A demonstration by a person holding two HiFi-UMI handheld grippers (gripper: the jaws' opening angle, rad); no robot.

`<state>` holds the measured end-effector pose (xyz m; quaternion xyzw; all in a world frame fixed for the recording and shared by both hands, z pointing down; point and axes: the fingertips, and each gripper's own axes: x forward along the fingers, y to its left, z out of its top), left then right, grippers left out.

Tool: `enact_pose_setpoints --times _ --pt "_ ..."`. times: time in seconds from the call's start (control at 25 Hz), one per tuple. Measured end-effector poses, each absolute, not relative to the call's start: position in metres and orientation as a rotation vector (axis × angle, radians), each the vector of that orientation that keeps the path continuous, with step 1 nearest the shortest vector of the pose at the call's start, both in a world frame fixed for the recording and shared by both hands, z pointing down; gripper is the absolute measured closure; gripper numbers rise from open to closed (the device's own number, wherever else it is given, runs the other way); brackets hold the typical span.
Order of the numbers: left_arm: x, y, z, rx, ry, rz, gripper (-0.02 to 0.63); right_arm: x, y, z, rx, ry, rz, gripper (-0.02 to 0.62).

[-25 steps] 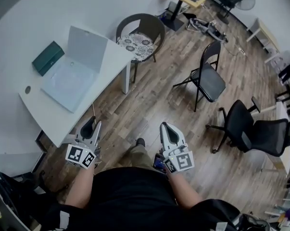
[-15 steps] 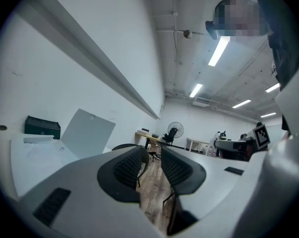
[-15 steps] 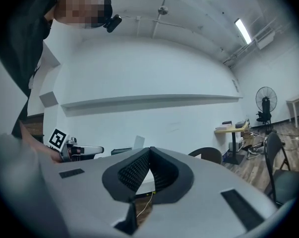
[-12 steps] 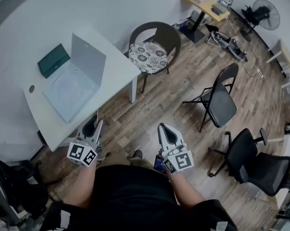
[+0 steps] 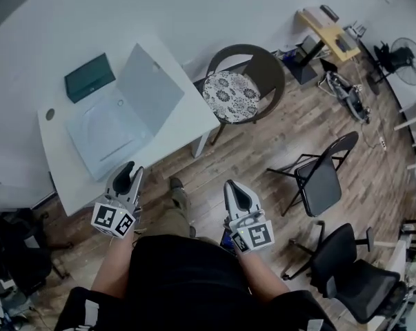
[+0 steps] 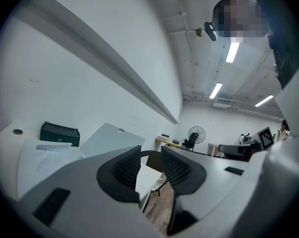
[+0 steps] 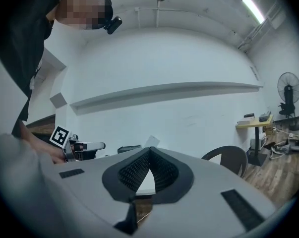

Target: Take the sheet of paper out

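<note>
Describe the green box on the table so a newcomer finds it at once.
Start at the white table by the wall, upper left in the head view. Beyond the open clear folder, near the table's far edge, lies the box. It is the only dark green thing there: flat, rectangular.

A: What is the tabletop (image 5: 187,119) made of?
B: It is white, smooth and matt, like laminate. The folder (image 5: 114,133) at its middle looks like frosted, translucent plastic with a soft sheen. The dark green box (image 5: 90,78) near the far edge is matt.
A: And the floor (image 5: 263,150)?
B: Wood planks, grainy, with little gloss. The round chair's cushion (image 5: 236,96) is patterned cloth, and the folding chair (image 5: 325,178) has a thin black metal frame.
A: The left gripper (image 5: 130,173)?
B: Grey matt plastic, like the right gripper (image 5: 234,187). Their pads (image 6: 127,168) are black, ribbed and rubbery.
</note>
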<state>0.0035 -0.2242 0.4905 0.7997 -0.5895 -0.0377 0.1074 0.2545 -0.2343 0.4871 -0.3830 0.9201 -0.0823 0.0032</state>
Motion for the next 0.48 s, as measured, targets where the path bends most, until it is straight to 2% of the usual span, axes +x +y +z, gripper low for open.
enact_pose_setpoints --times 0.48 --pt "-0.087 -0.327 0.513 2.105 -1.906 -0.097 0.485 0.156 -0.394 0.466 -0.941 3.021 -0.207 0.586"
